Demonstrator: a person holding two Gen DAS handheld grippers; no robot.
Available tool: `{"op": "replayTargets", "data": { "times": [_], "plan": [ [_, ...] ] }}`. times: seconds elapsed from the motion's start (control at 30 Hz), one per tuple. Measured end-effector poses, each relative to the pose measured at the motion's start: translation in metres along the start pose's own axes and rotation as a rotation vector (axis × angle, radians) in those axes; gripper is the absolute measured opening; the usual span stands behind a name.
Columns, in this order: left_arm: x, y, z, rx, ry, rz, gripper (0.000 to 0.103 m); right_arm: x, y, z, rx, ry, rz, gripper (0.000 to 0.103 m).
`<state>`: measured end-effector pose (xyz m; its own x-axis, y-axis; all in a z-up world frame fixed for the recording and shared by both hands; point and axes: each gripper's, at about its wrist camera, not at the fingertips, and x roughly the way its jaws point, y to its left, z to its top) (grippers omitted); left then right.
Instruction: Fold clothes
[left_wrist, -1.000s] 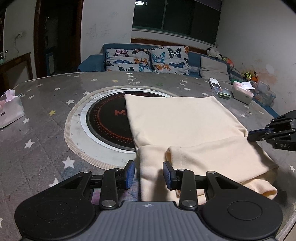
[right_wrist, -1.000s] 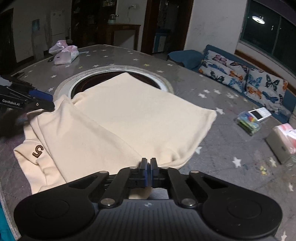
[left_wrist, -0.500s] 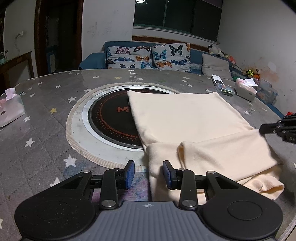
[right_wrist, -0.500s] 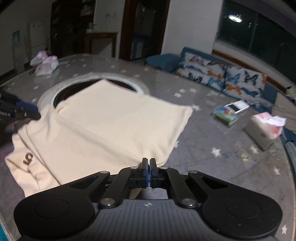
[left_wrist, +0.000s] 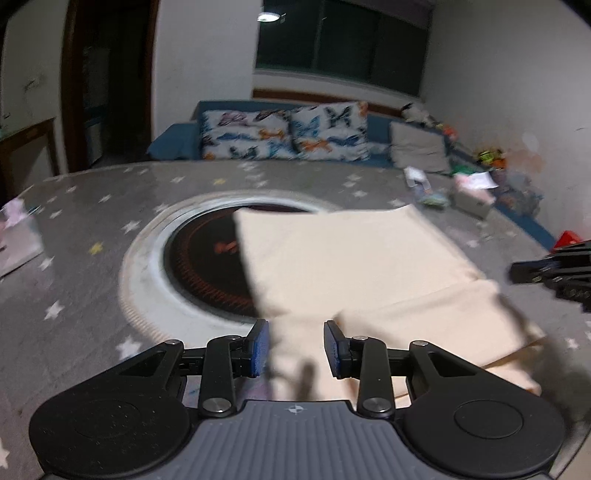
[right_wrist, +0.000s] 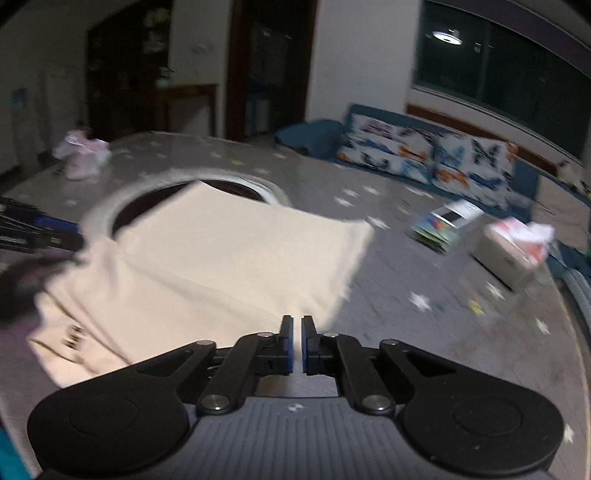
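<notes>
Garment (left_wrist: 354, 258): cream-coloured, lying across the middle of the round star-patterned table (left_wrist: 92, 295), its far left corner over the dark inset disc (left_wrist: 207, 269) at the table's centre. The near portion is doubled over the body, with the folded band running along the table's near edge.

Left gripper (left_wrist: 295, 345): jaws stand well apart, one on each side of the near-left corner of the cloth, nothing held. Right gripper (right_wrist: 297, 343): jaws are nearly together with a thin gap showing; pale cloth appears in that gap, but blur prevents confirming whether it is pinched.

Recommendation for the step in hand, judged to be securing both near corners for the next fold: the left jaws should close on both layers of the corner, not the top one alone, and both hands should lift evenly so that the fold line stays straight and parallel to the far edge. Cloth is soft and may sag between the two holds.

Change from the earlier frames: the right jaws were pressed fully together and now show a slit. Both views sit higher and are motion-blurred, and the fold's right end has drawn nearer the right gripper. The left jaws' spread is unchanged.
</notes>
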<state>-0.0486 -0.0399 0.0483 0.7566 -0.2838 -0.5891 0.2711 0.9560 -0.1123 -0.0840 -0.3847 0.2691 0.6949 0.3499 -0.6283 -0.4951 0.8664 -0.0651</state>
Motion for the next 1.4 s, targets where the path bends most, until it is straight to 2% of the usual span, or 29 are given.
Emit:
{"op": "replayTargets", "data": {
  "times": [0.17, 0.33, 0.53, 0.7, 0.8, 0.97, 1.13, 1.27, 1.33, 1.4],
  "plan": [
    [0.011, -0.024, 0.0, 0.055, 0.012, -0.074, 0.034, 0.02, 0.015, -0.002, -0.015, 0.032, 0.035, 0.005],
    [0.031, -0.024, -0.009, 0.065, 0.074, -0.069, 0.033, 0.022, 0.011, -0.015, 0.009, 0.088, 0.016, 0.007],
    [0.021, -0.026, -0.014, 0.08, 0.063, -0.086, 0.033, -0.004, 0.029, -0.018, -0.036, 0.075, 0.05, 0.021],
    [0.005, -0.028, -0.025, 0.129, 0.067, -0.098, 0.035, -0.003, 0.034, -0.034, -0.016, 0.113, 0.043, 0.023],
    [-0.013, -0.027, -0.033, 0.179, 0.068, -0.106, 0.035, -0.014, 0.035, -0.034, -0.013, 0.102, 0.033, 0.029],
    [-0.036, -0.032, -0.052, 0.311, 0.071, -0.088, 0.038, -0.031, 0.041, -0.041, -0.035, 0.105, 0.023, 0.032],
    [-0.034, -0.053, -0.068, 0.45, 0.026, -0.066, 0.045, -0.04, 0.052, -0.048, -0.094, 0.111, 0.004, 0.043],
    [-0.027, -0.067, -0.072, 0.509, -0.016, -0.068, 0.045, -0.046, 0.065, -0.053, -0.191, 0.113, -0.019, 0.054],
    [-0.025, -0.071, -0.072, 0.518, -0.025, -0.081, 0.03, -0.048, 0.072, -0.055, -0.238, 0.112, -0.02, 0.056],
    [-0.025, -0.07, -0.069, 0.509, -0.028, -0.093, 0.019, -0.049, 0.082, -0.058, -0.296, 0.104, -0.021, 0.06]
  ]
}}
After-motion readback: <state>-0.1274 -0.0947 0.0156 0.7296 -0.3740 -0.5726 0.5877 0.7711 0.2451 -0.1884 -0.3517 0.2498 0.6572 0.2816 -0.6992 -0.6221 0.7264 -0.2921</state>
